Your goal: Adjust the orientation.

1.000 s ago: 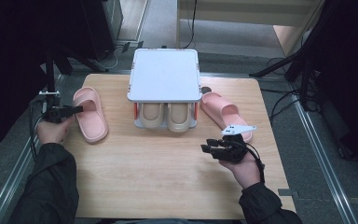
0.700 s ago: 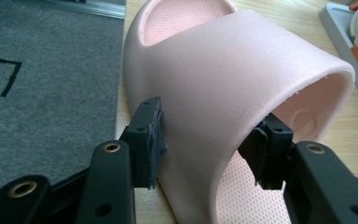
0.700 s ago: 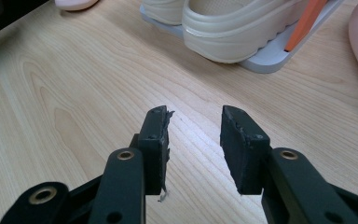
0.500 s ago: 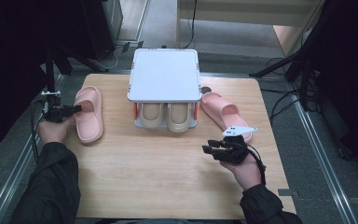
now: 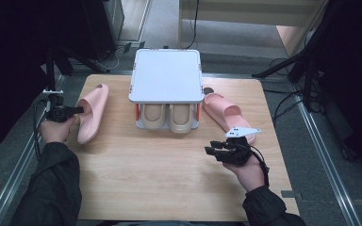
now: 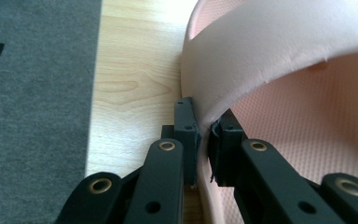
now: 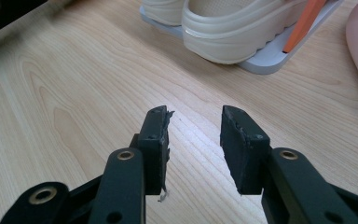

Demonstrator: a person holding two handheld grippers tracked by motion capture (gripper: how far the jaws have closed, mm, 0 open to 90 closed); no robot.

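Left claw pinches the pink slipper at the left edge of the surface

The left claw (image 6: 204,140) has just been closing and now clamps the side wall of the pink slipper (image 5: 93,113), which lies at the far left of the wooden surface (image 5: 160,174), left of the white rack (image 5: 166,77) holding two beige shoes (image 5: 168,116). The right claw (image 7: 195,140) hovers at the near right with a narrow empty gap between its jaws, near a second pink slipper (image 5: 224,113) lying right of the rack.
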